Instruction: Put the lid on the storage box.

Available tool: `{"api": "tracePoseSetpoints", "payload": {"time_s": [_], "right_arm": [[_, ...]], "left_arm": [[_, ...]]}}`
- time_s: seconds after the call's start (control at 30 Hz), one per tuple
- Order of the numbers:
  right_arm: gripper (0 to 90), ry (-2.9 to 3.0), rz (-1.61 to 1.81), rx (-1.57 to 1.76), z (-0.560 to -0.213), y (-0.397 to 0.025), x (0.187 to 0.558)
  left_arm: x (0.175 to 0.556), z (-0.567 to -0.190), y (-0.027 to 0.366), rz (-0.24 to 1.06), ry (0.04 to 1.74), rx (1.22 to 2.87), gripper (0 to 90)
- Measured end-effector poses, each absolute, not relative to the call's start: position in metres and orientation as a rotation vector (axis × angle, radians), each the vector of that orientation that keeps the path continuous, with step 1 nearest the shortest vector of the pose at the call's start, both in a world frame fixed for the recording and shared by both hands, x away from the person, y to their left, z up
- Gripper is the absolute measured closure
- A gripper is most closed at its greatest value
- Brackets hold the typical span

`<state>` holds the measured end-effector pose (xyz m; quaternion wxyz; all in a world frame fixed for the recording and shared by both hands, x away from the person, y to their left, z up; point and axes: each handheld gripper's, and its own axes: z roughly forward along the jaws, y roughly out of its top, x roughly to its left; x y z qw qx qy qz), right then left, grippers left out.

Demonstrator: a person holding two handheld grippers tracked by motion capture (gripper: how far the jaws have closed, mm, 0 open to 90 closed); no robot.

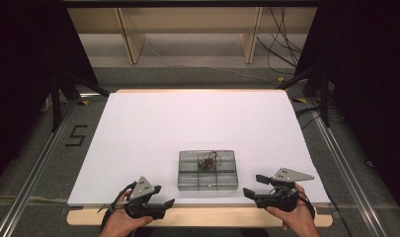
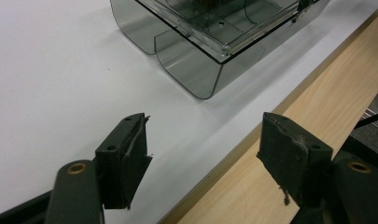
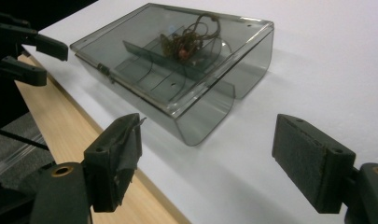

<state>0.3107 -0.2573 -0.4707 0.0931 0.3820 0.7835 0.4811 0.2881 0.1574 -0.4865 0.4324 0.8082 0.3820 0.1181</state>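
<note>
Smoky plastic box (image 1: 208,170) lid closed, tangled cord (image 1: 208,161) inside, lies between left gripper (image 1: 158,196) and right gripper (image 1: 254,186); both gape wide, empty, apart from it.

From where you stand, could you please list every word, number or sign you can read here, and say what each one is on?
"5": a single digit marked in dark strokes on the grey floor, left of the table.
Nothing else is readable: the smoky plastic box, the left gripper and the right gripper carry no visible lettering or labels.
</note>
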Motion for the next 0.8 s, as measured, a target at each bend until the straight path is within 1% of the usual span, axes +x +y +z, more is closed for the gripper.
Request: {"api": "tracePoseSetpoints", "payload": {"time_s": [0.13, 0.3, 0.43, 0.6, 0.63, 0.77, 0.8], "right_arm": [[24.7, 2.346, 1.427, 1.147, -0.471, -0.254, 0.300], [23.0, 2.351, 1.419, 1.121, -0.473, -0.255, 0.296], [21.1, 2.355, 1.378, 1.111, -0.476, -0.256, 0.292], [18.9, 2.364, 1.362, 1.101, -0.476, -0.259, 0.284], [18.8, 2.361, 1.367, 1.153, -0.476, -0.258, 0.281], [18.5, 2.359, 1.347, 1.101, -0.479, -0.262, 0.281], [18.4, 2.367, 1.352, 1.146, -0.479, -0.261, 0.279]], "left_arm": [[0.288, -0.487, 0.157, 0.296, 0.951, 2.013, 32.0], [0.289, -0.488, 0.157, 0.290, 0.949, 2.017, 31.1], [0.289, -0.488, 0.156, 0.312, 0.940, 2.009, 28.2], [0.289, -0.489, 0.156, 0.308, 0.954, 2.013, 28.0], [0.289, -0.489, 0.156, 0.308, 0.954, 2.013, 27.9], [0.289, -0.489, 0.155, 0.308, 0.947, 2.006, 27.8], [0.289, -0.490, 0.155, 0.307, 0.947, 2.000, 27.8]]}}
